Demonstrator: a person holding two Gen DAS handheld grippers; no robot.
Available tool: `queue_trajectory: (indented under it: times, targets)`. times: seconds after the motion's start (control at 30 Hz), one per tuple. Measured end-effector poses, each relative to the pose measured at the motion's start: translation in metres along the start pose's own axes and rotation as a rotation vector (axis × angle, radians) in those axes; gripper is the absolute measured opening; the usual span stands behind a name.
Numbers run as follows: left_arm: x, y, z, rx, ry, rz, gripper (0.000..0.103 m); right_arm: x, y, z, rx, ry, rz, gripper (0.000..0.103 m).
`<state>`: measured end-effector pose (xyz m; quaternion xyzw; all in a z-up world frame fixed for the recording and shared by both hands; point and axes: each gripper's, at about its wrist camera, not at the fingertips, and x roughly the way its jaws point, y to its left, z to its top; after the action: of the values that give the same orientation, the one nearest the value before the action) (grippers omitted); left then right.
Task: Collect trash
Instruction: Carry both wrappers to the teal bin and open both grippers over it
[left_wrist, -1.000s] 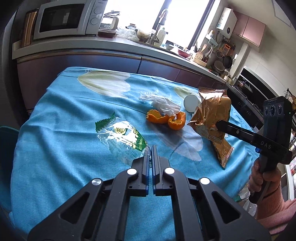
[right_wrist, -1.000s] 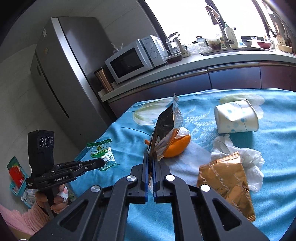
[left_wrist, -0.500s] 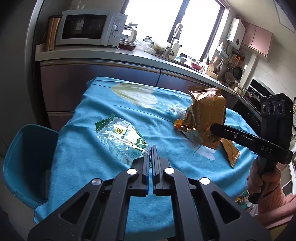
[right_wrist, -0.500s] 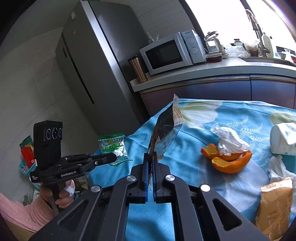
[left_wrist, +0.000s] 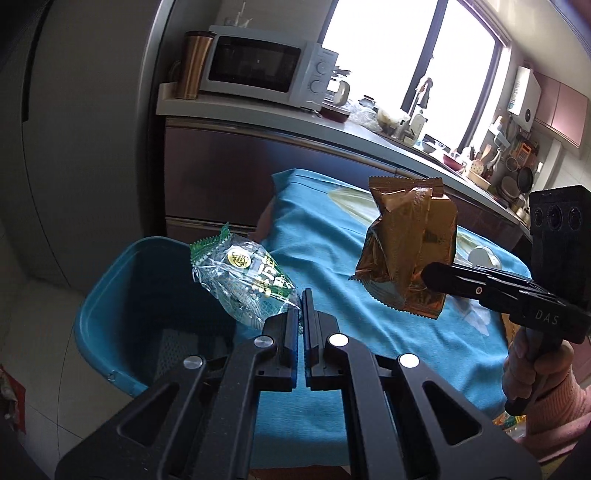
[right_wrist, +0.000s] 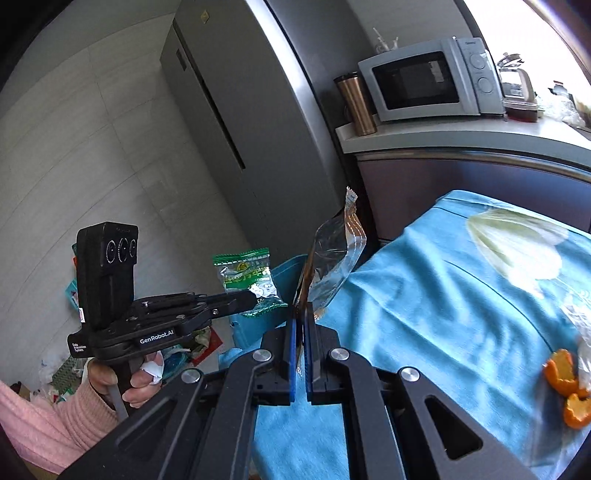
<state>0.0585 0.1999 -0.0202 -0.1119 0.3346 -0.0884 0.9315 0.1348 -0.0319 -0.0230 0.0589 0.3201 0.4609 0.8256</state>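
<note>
The left gripper (left_wrist: 303, 295) has its jaws clenched on a green-and-clear wrapper (left_wrist: 245, 280), held in the air over the near rim of the blue bin (left_wrist: 88, 325), just left of the tabletop (left_wrist: 325, 266) edge. The right gripper (right_wrist: 300, 314) pinches a brown snack bag (left_wrist: 406, 251) above the tabletop's left end. Orange peels (right_wrist: 569, 384) lie far right on the cloth.

Daylight floods through the window (left_wrist: 406, 62) far ahead of the tongs, blown out white. The fridge (right_wrist: 236, 122) side stays dim. Fisheye bends edges; corners vignette black; tablecloth (right_wrist: 461, 295) slightly motion-blurred.
</note>
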Motion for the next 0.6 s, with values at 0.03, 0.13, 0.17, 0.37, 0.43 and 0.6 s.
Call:
queue_trajectory:
  times: [0.03, 0.13, 0.17, 0.37, 0.43, 0.6]
  targets:
    - [0.0, 0.006, 0.0, -0.009, 0.001, 0.013, 0.002, 0.007, 0.003, 0.003, -0.006, 0.009, 0.009, 0.003]
    - [0.003, 0.027, 0.002, -0.034, 0.005, 0.043, 0.002, 0.027, 0.011, 0.009, -0.016, 0.037, 0.044, 0.003]
    - [0.005, 0.034, 0.002, -0.041, 0.009, 0.053, 0.003, 0.034, 0.014, 0.011, -0.016, 0.045, 0.051, 0.003]
    - [0.022, 0.068, -0.003, -0.097, 0.052, 0.108, 0.003, 0.081, 0.025, 0.023, -0.016, 0.13, 0.089, 0.003]
    - [0.029, 0.077, -0.004, -0.114, 0.066, 0.121, 0.003, 0.097, 0.029, 0.023, -0.024, 0.167, 0.083, 0.003]
    - [0.04, 0.09, -0.008, -0.14, 0.086, 0.137, 0.003, 0.135, 0.03, 0.023, -0.014, 0.249, 0.06, 0.003]
